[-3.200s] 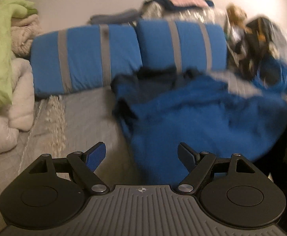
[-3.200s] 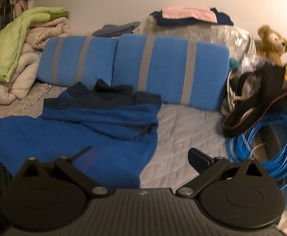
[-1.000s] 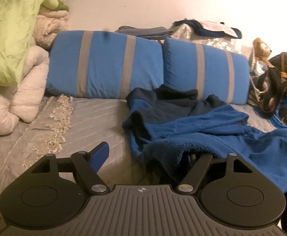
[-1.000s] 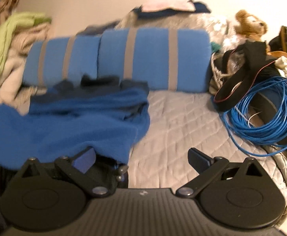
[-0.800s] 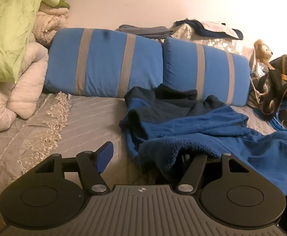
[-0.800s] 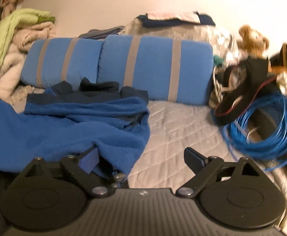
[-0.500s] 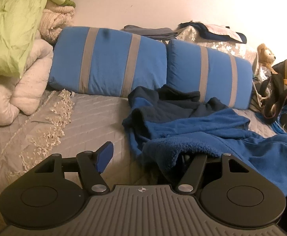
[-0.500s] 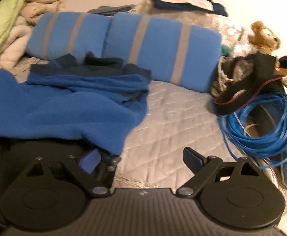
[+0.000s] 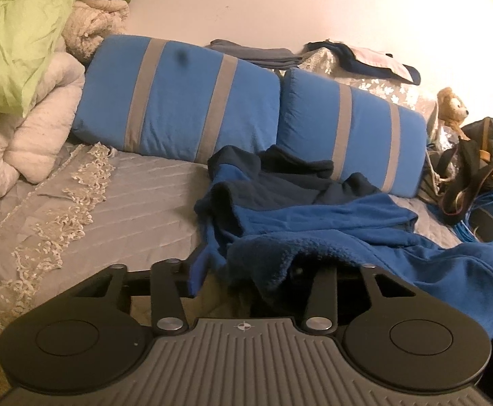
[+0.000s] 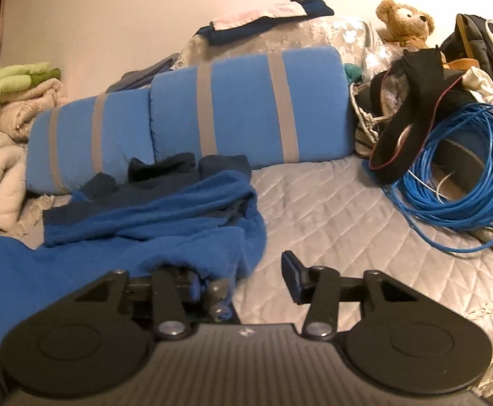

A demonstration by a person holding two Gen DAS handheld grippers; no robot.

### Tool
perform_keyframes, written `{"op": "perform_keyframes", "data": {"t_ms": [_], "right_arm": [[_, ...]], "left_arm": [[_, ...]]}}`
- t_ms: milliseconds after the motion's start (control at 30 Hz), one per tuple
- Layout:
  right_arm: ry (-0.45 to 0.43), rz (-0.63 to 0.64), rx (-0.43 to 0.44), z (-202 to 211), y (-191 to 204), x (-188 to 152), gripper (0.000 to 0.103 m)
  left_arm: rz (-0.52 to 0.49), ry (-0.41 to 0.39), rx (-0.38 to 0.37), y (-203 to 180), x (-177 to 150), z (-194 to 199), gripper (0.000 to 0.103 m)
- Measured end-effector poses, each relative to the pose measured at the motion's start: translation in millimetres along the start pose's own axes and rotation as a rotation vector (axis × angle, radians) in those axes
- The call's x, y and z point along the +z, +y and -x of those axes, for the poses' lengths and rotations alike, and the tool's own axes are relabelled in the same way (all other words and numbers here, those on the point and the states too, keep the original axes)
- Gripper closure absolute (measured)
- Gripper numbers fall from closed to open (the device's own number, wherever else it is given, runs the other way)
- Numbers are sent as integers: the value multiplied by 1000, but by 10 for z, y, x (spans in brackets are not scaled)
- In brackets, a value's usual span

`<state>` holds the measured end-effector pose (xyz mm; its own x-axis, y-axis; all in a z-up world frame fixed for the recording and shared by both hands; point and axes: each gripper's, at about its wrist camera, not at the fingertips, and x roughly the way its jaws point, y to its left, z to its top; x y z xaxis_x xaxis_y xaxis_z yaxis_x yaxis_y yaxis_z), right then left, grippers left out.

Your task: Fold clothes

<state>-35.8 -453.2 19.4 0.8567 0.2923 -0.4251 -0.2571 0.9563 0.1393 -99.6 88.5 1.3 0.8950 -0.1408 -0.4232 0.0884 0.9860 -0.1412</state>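
A blue fleece garment [image 9: 331, 223] with a dark navy collar lies crumpled on the grey quilted bed [image 9: 128, 196]. Its near hem is draped over both fingers of my left gripper [image 9: 246, 270]. The jaws stand half narrowed, the fleece bunched between them and the fingertips hidden. In the right wrist view the same fleece [image 10: 144, 230] lies on the left. Its edge covers the left finger of my right gripper [image 10: 243, 284]. The right fingertip [image 10: 290, 277] is bare, with a strip of bedspread showing in the gap.
Two blue pillows with grey stripes [image 9: 185, 101] line the wall. Folded bedding and a green quilt [image 9: 19, 50] are piled at the left. A blue cable coil [image 10: 456, 182], a black bag [image 10: 412, 108] and a teddy bear [image 10: 405, 20] crowd the right side.
Both grippers' jaws have narrowed over the last half second. The fleece hem now hides the left gripper's left pad too. The right gripper has tilted and moved in on the fleece edge.
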Motion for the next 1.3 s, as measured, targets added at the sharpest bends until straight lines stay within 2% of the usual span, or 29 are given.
{"op": "perform_keyframes", "data": {"t_ms": [67, 133, 233, 367, 667, 1133, 1300], "right_arm": [[2, 26, -3, 3, 68, 23, 80], [3, 53, -27, 25, 118, 59, 87], [3, 87, -61, 59, 182, 117, 89], [-1, 33, -63, 141, 116, 248, 89], [30, -14, -41, 189, 58, 377, 89], [23, -54, -11, 224, 68, 616, 90], [14, -84, -13, 304, 5, 662, 90]], "left_arm": [[-20, 5, -1, -34, 1, -14, 80], [-60, 5, 20, -103, -4, -15, 81], [-118, -13, 52, -180, 20, 23, 82], [-137, -30, 77, -207, 64, 77, 82], [-117, -33, 71, -190, 142, 129, 82], [-102, -89, 59, -197, 275, 231, 83], [-79, -114, 99, -237, 311, 304, 84]]}}
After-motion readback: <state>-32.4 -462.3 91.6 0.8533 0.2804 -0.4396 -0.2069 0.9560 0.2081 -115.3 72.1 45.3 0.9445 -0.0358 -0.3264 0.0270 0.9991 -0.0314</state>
